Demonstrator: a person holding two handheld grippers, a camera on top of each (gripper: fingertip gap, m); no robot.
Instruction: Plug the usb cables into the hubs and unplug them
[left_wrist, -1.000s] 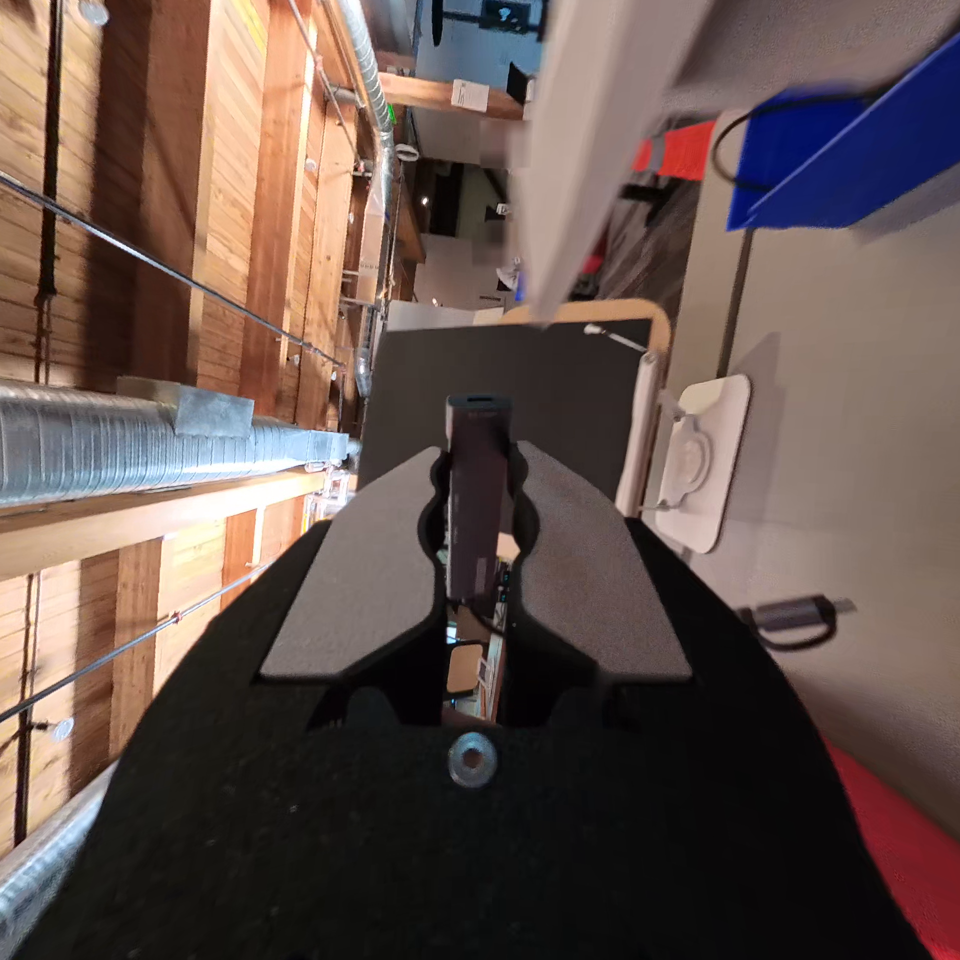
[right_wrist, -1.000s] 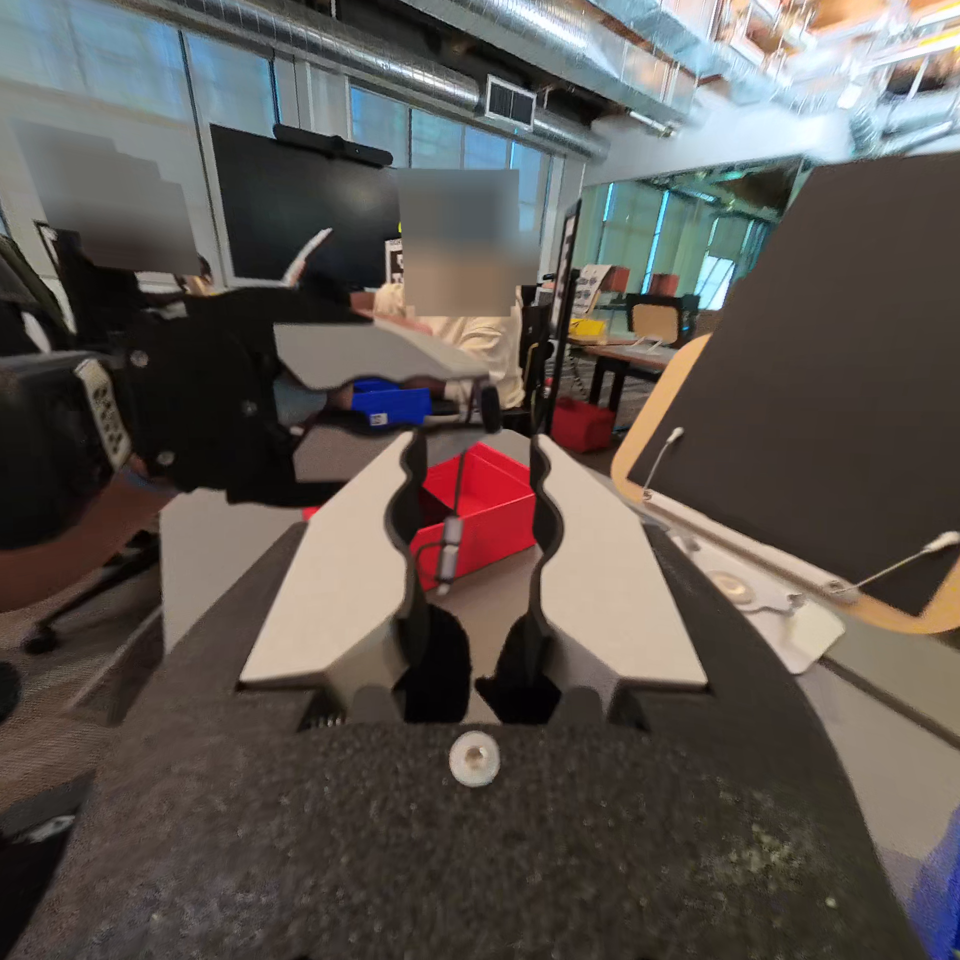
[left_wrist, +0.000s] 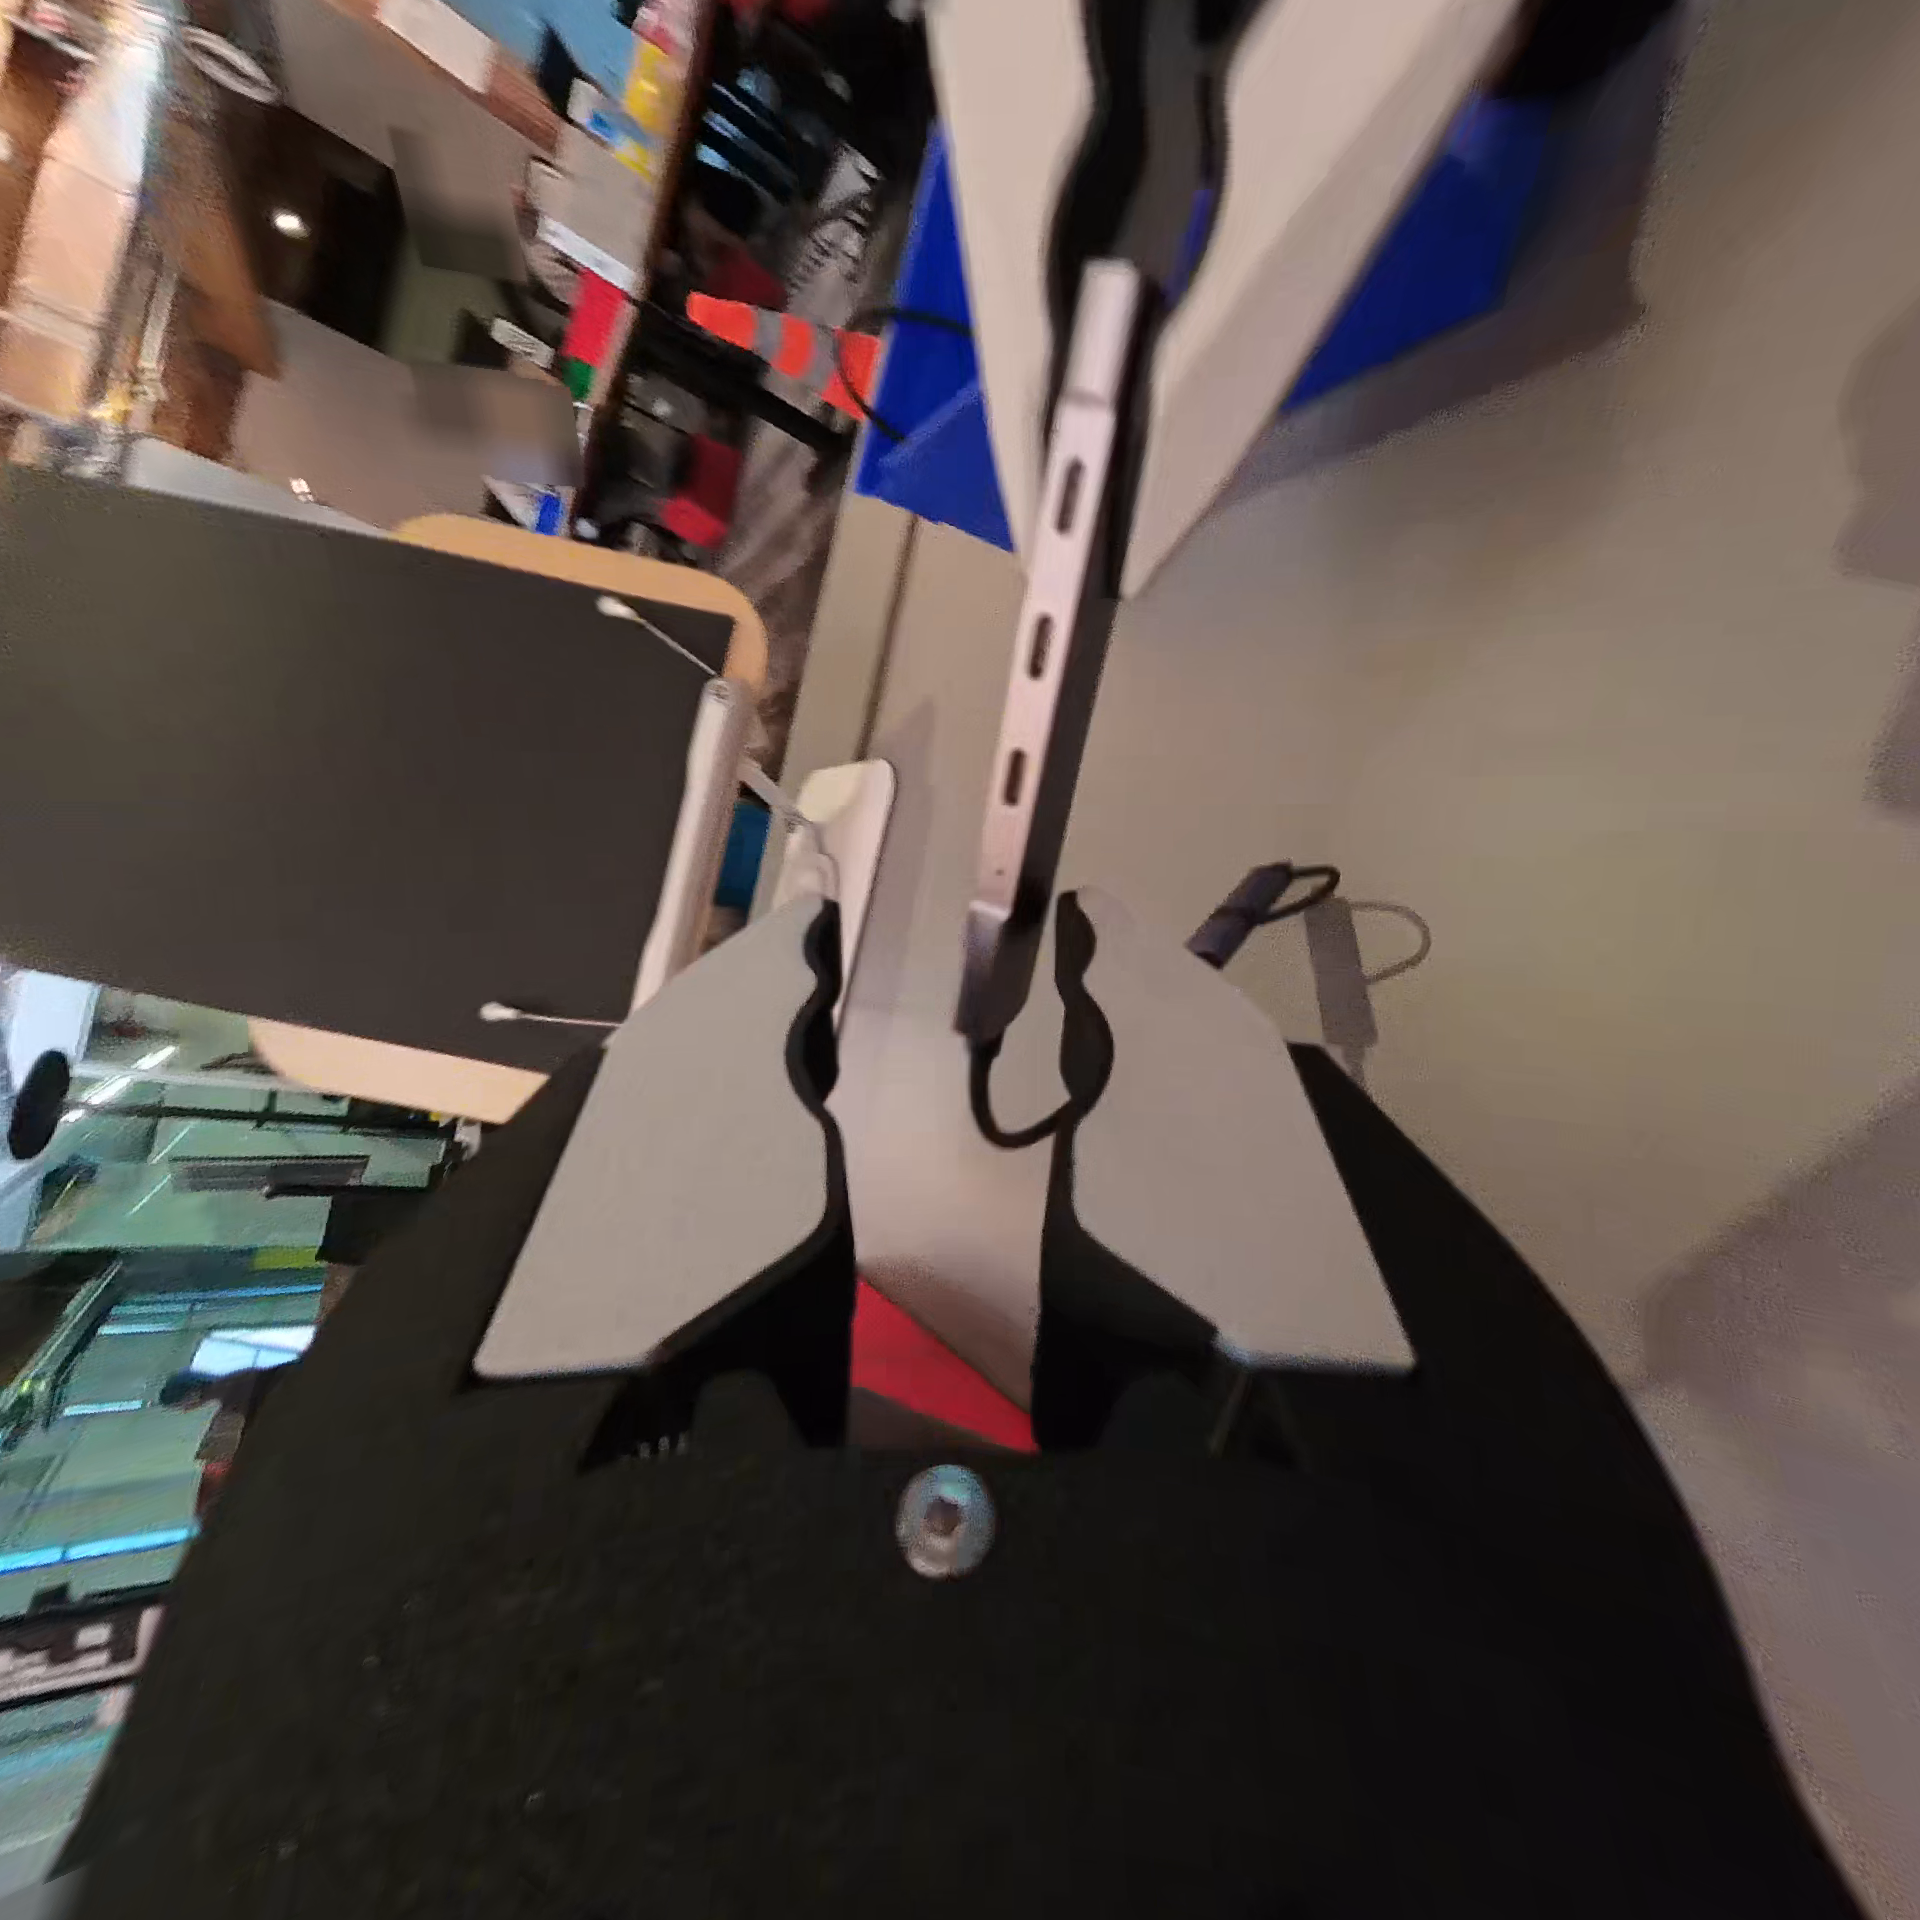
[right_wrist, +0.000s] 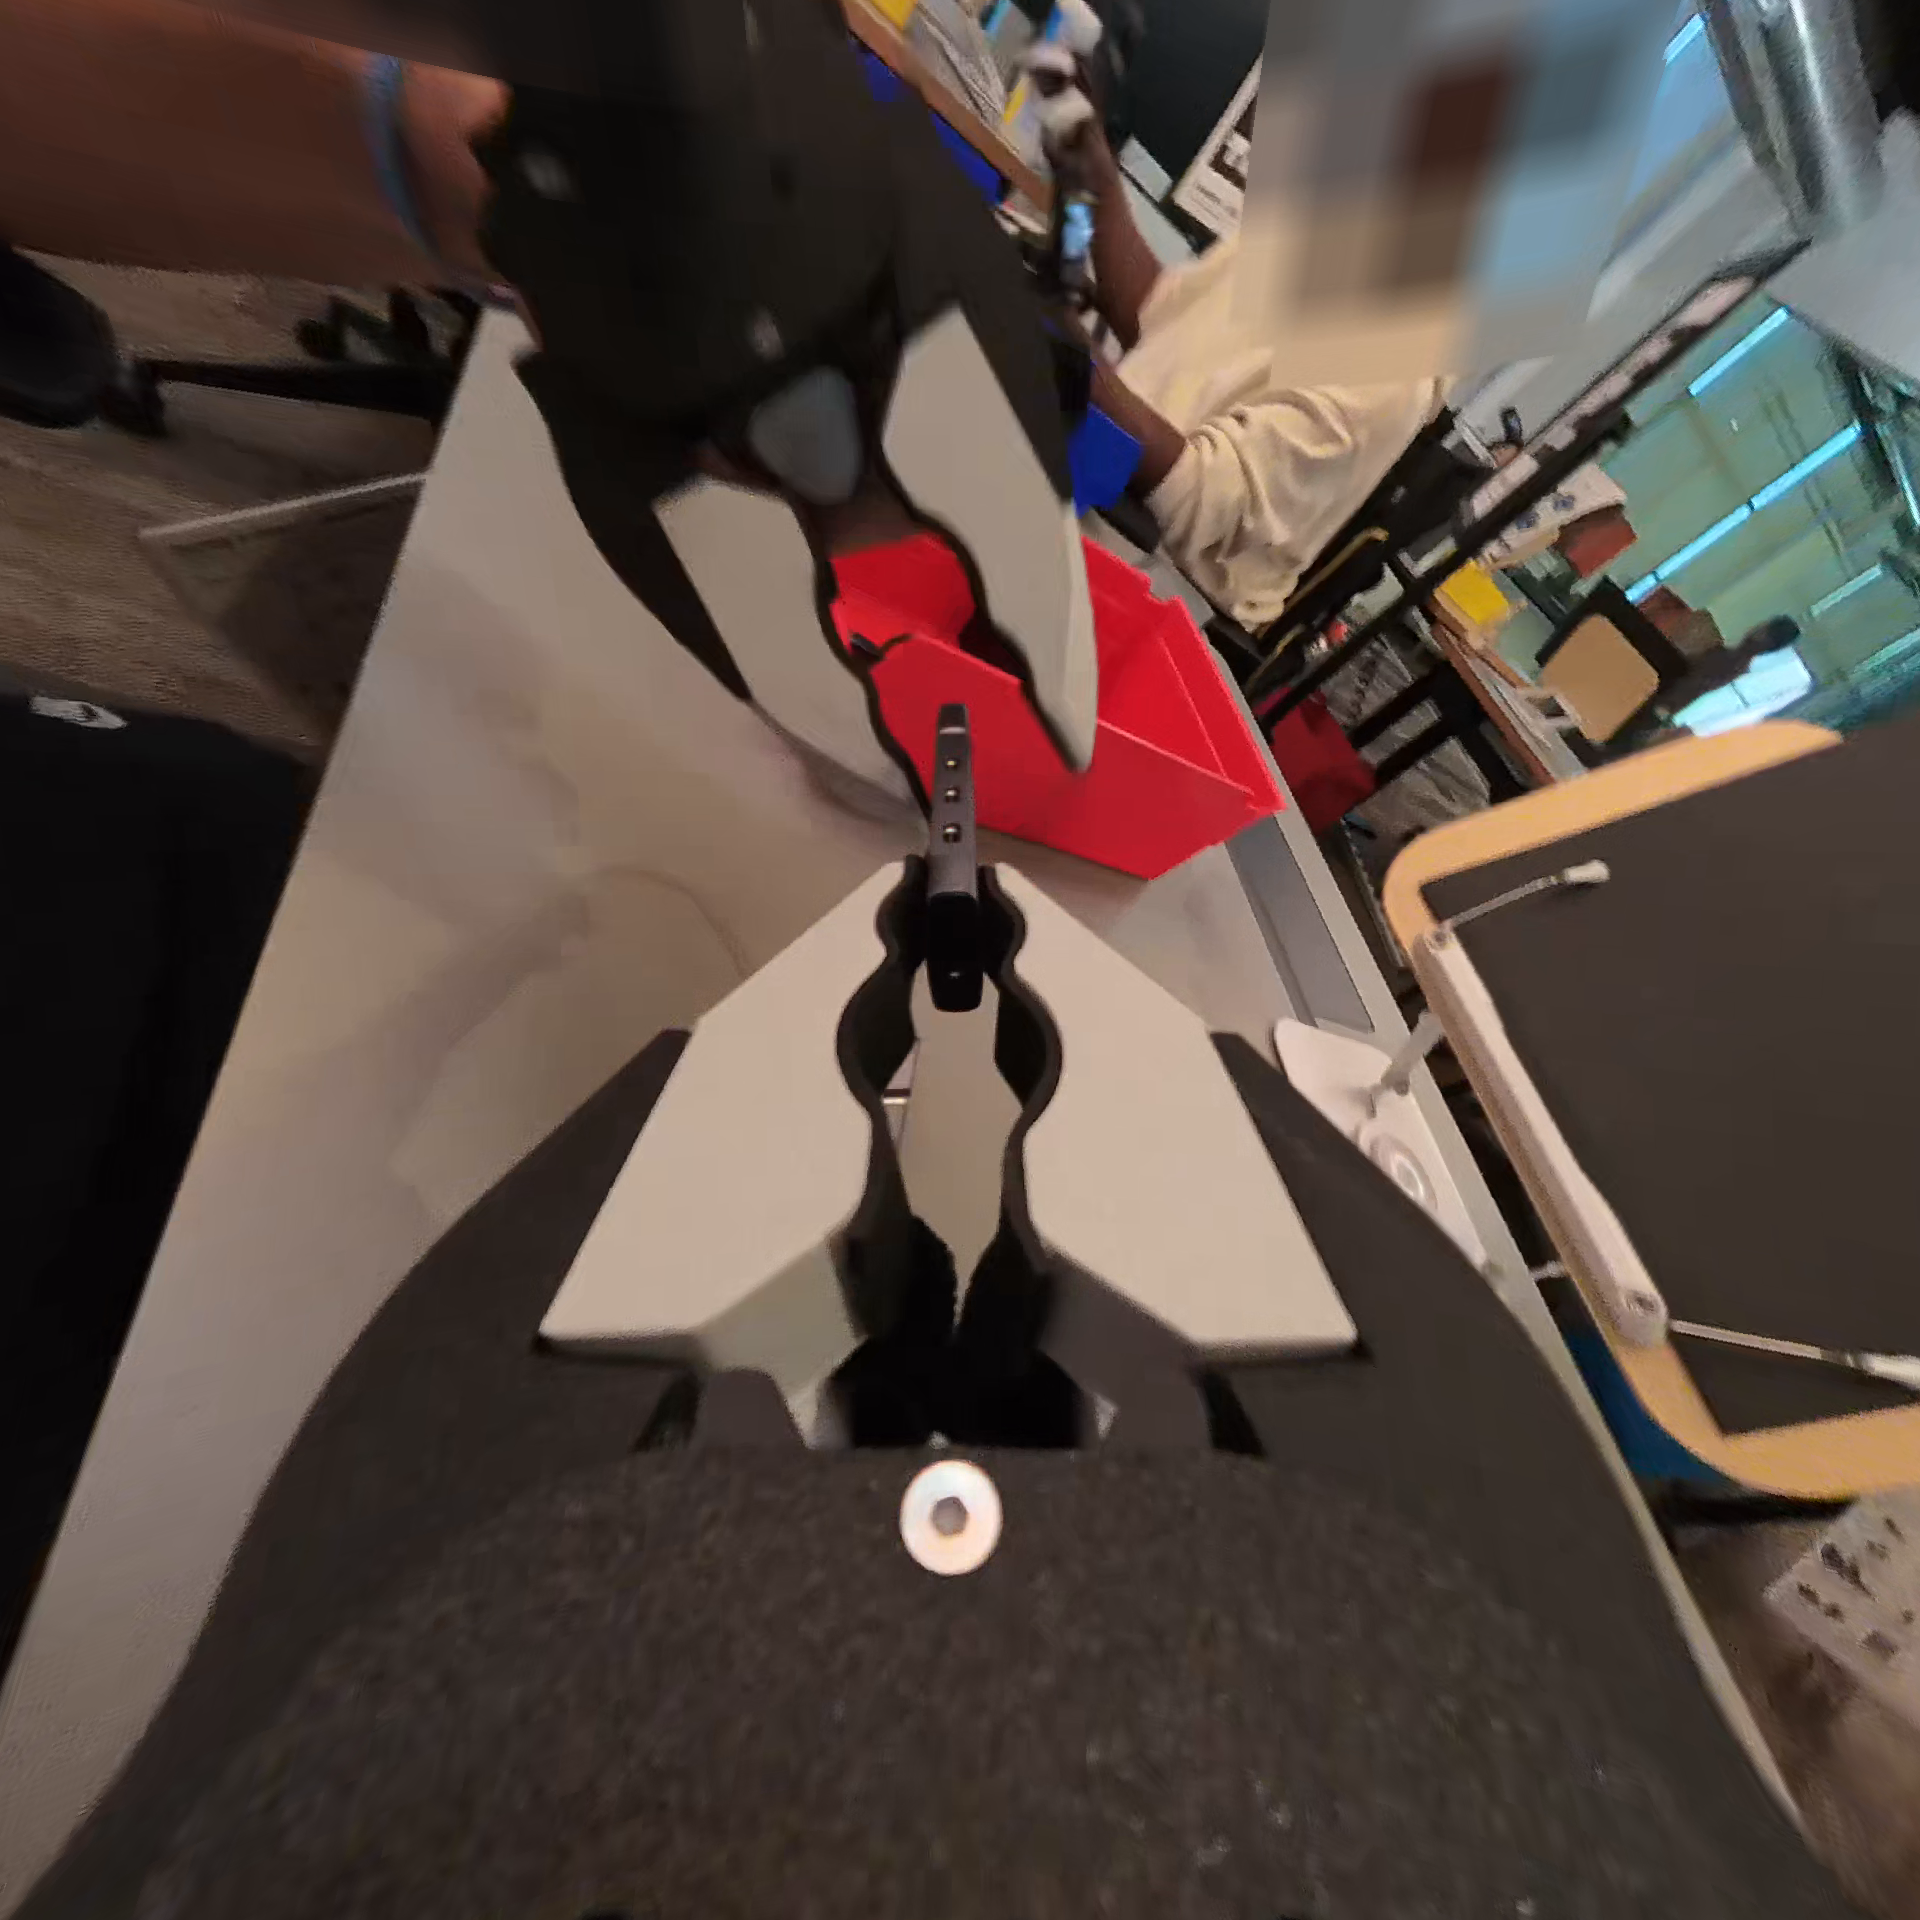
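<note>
Grey hub clamped by right gripper, spare hubs only in left view

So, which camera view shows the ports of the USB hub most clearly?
The left wrist view: the USB hub runs lengthwise there, its ports in a row. In the right wrist view it is foreshortened, gripped by the right hand-held gripper.

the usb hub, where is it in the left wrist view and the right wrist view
Left wrist view: the usb hub runs up the centre, its far end in the right gripper.
Right wrist view: centre, the hub is pinched at that gripper's fingers.
Shared landmark: the black board with tan rim.
</note>
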